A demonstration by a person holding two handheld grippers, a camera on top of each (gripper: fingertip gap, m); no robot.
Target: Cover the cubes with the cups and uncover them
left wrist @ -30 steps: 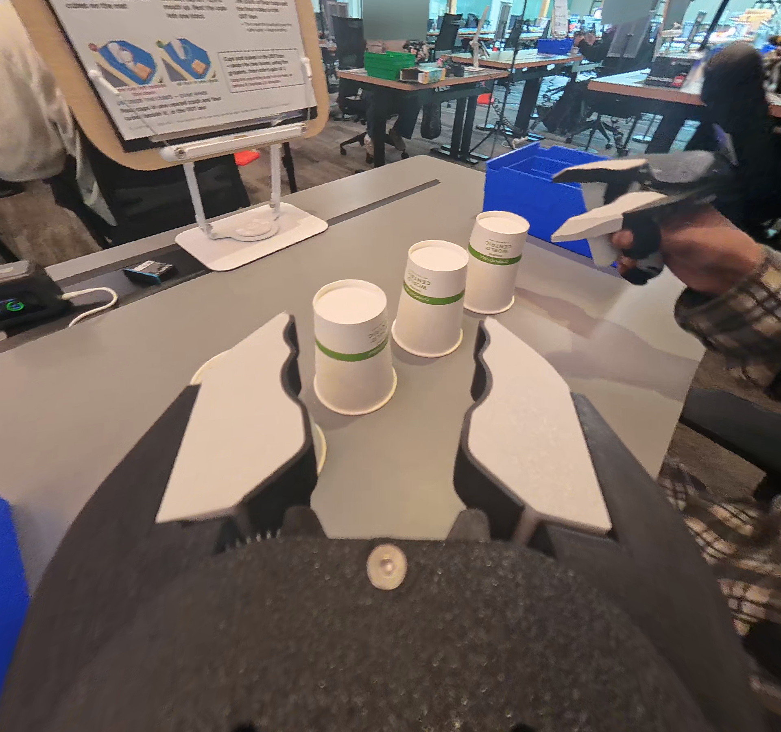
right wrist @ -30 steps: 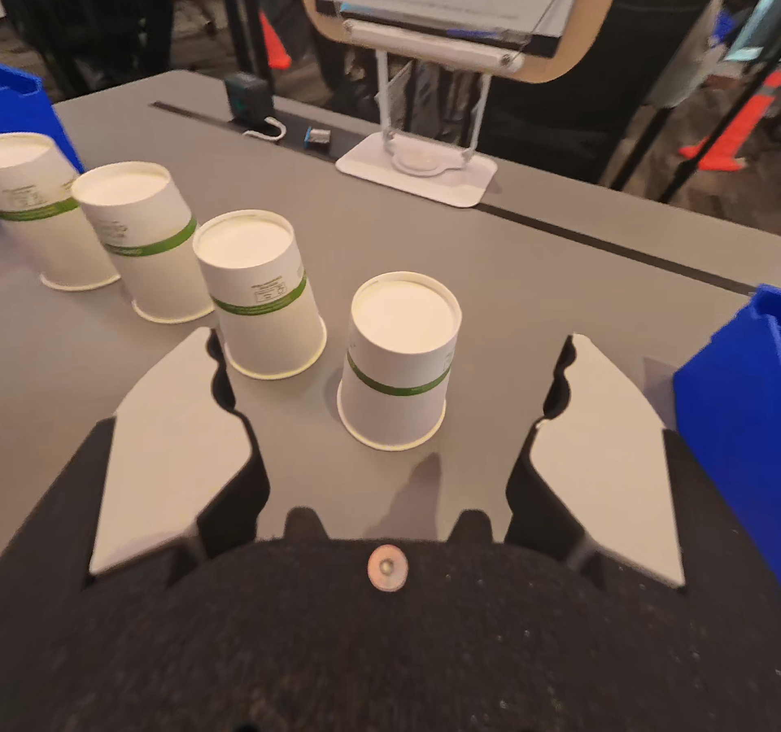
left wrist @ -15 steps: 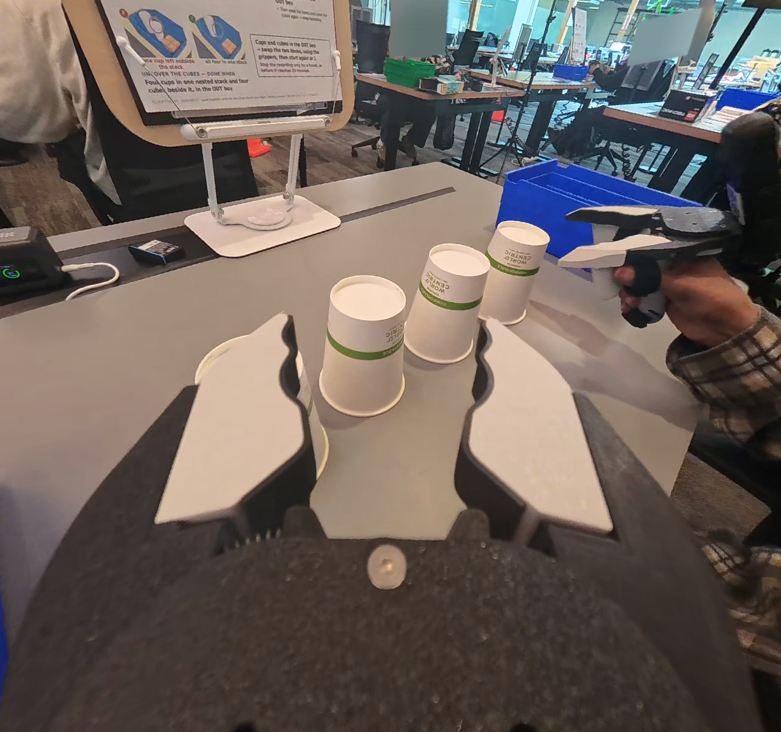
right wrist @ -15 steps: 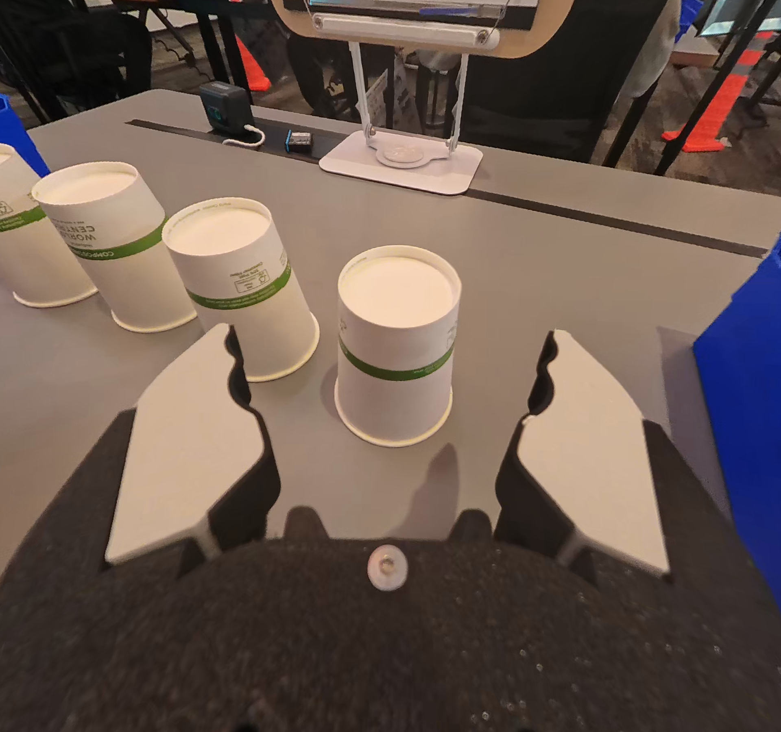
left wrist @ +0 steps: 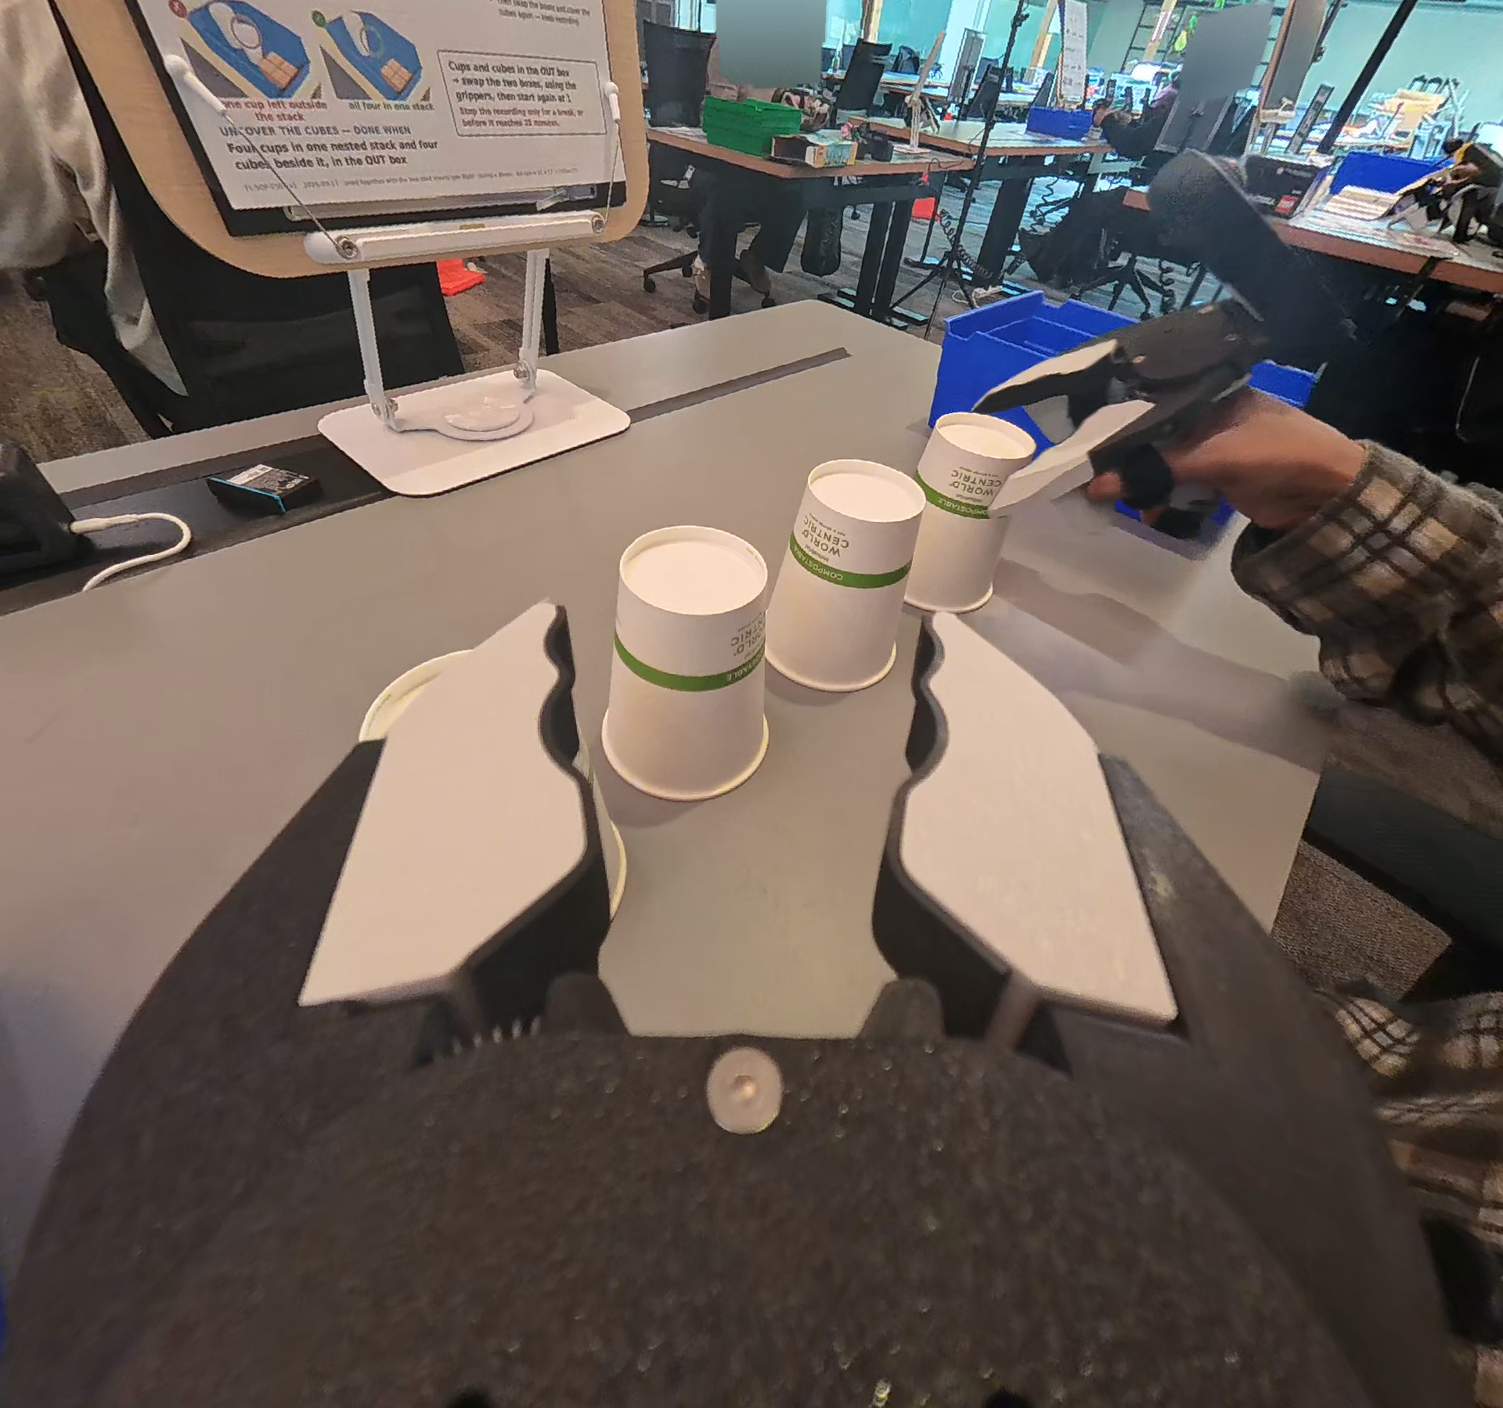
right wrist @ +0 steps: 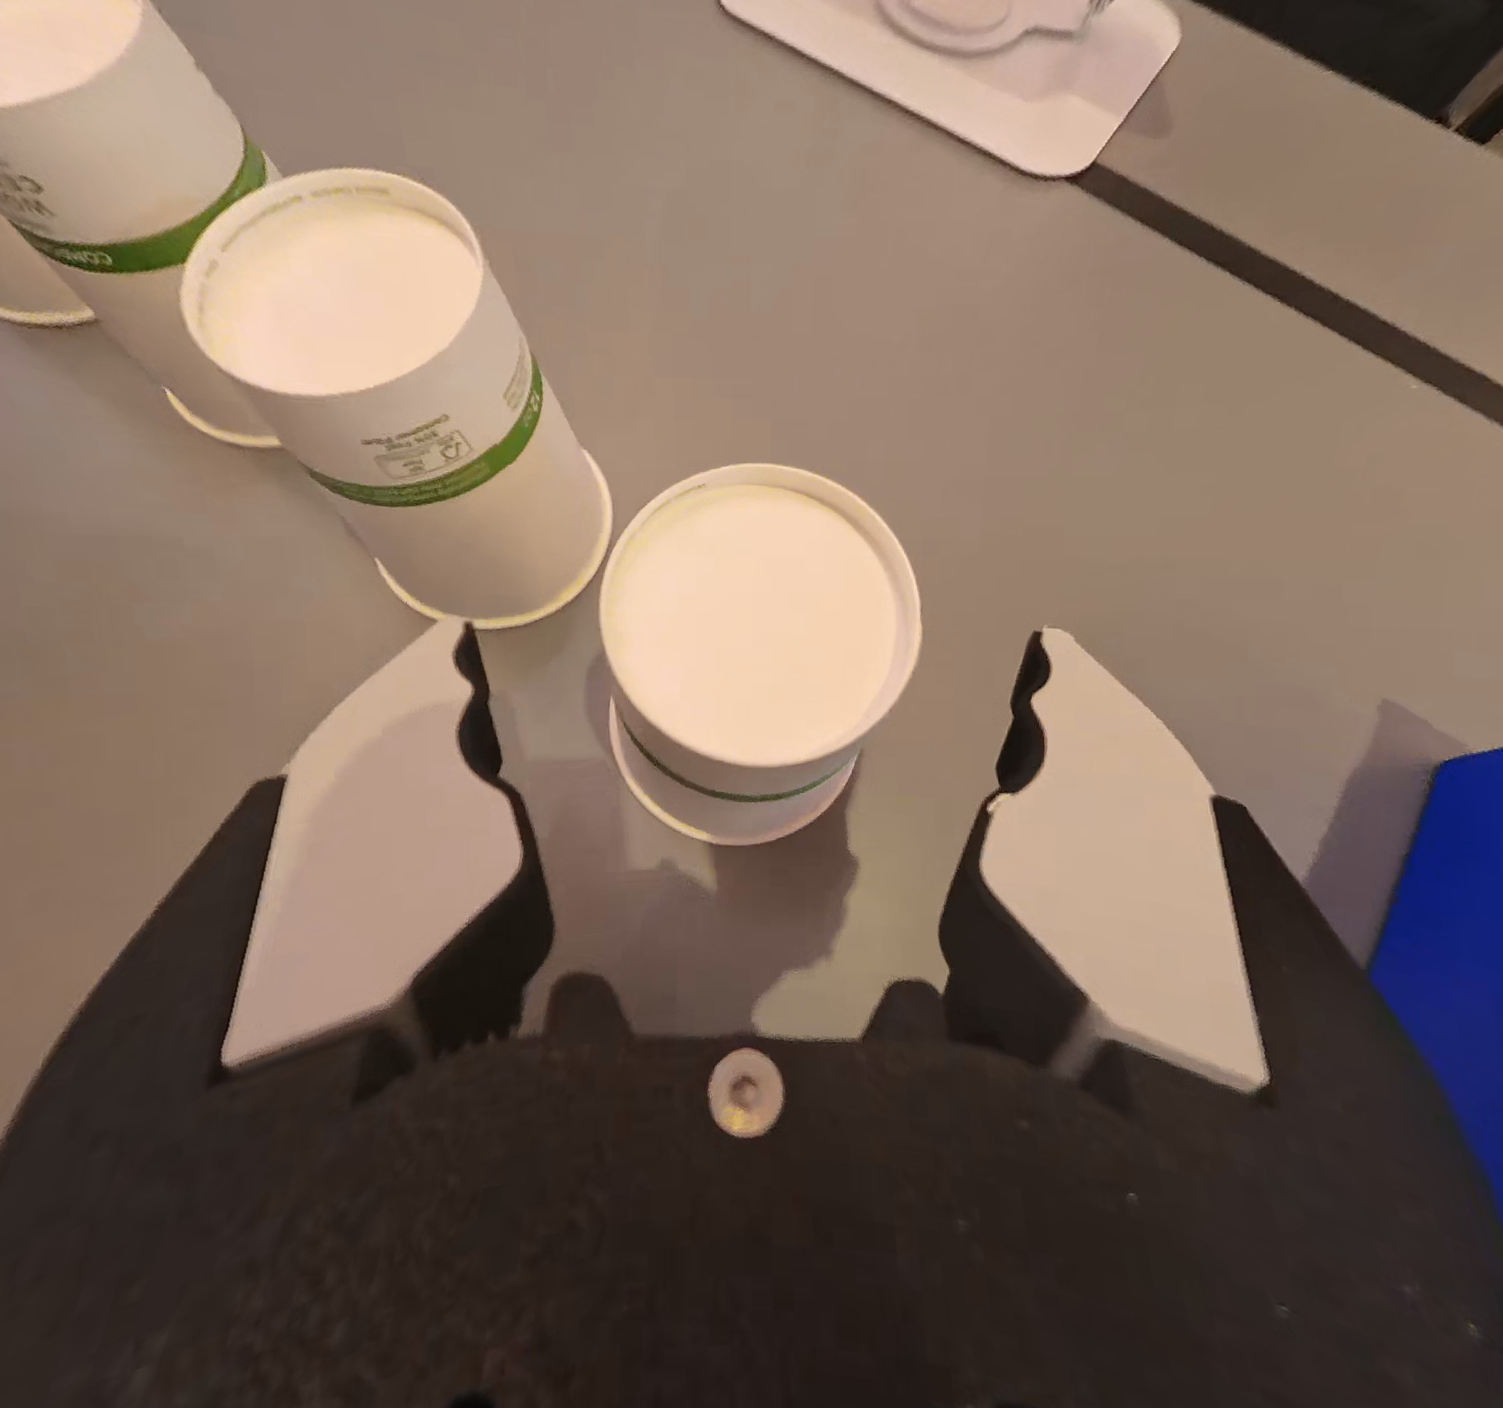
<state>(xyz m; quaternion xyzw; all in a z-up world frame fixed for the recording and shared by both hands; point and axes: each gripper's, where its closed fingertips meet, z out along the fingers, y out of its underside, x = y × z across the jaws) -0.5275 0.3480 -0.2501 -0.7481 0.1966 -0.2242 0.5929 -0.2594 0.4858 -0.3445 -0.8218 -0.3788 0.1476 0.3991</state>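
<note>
Several white paper cups with green bands stand upside down in a row on the grey table (left wrist: pixel 203 678). No cubes show. My left gripper (left wrist: pixel 740 621) is open and empty; its left finger hides most of the nearest cup (left wrist: pixel 407 706), and the second cup (left wrist: pixel 687 661) stands just beyond its tips. The third cup (left wrist: pixel 846 572) and the far cup (left wrist: pixel 964 511) follow. My right gripper (left wrist: pixel 988 454) is open, with its fingers on either side of the far cup's top. In the right wrist view the gripper (right wrist: pixel 755 633) looks steeply down on that cup (right wrist: pixel 756 621).
A white sign stand (left wrist: pixel 472 426) stands at the table's back. A blue bin (left wrist: pixel 1025 344) sits behind the far cup, also at the right edge of the right wrist view (right wrist: pixel 1448 922). A black device (left wrist: pixel 260 487) lies at back left. A plaid sleeve (left wrist: pixel 1383 556) reaches in from the right.
My right gripper has moved forward and tipped down over the end cup, its open fingers now around it. My left gripper has barely moved.
</note>
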